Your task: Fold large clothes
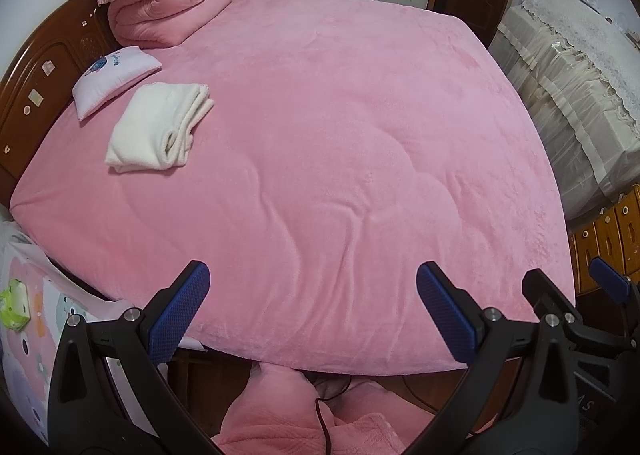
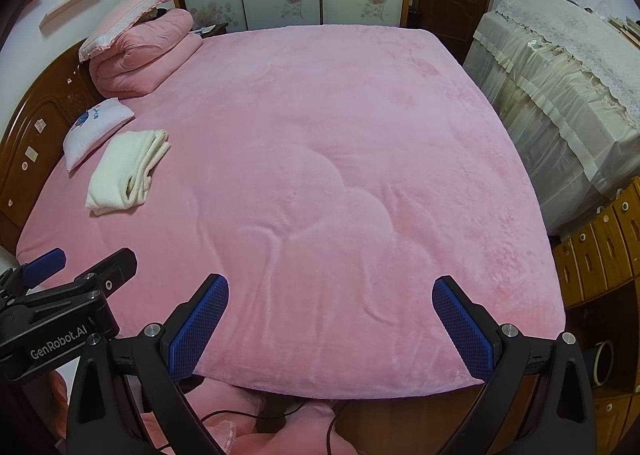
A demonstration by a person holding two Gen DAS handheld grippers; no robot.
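A folded white garment (image 1: pixel 158 125) lies on the pink bed (image 1: pixel 340 135) at the left, near the headboard; it also shows in the right wrist view (image 2: pixel 126 171). My left gripper (image 1: pixel 313 275) is open and empty above the bed's near edge. My right gripper (image 2: pixel 330 289) is open and empty over the same edge, beside the left one. The right gripper shows at the right of the left wrist view (image 1: pixel 576 287), and the left gripper at the left of the right wrist view (image 2: pixel 80 263). Both are far from the white garment.
A small pillow (image 1: pixel 114 77) and a folded pink quilt (image 1: pixel 168 7) lie by the wooden headboard (image 1: pixel 40 71). A covered cabinet (image 2: pixel 560 95) and wooden drawers (image 2: pixel 600 247) stand right of the bed. Pink fabric and a cable (image 1: pixel 320 415) lie below the bed's near edge.
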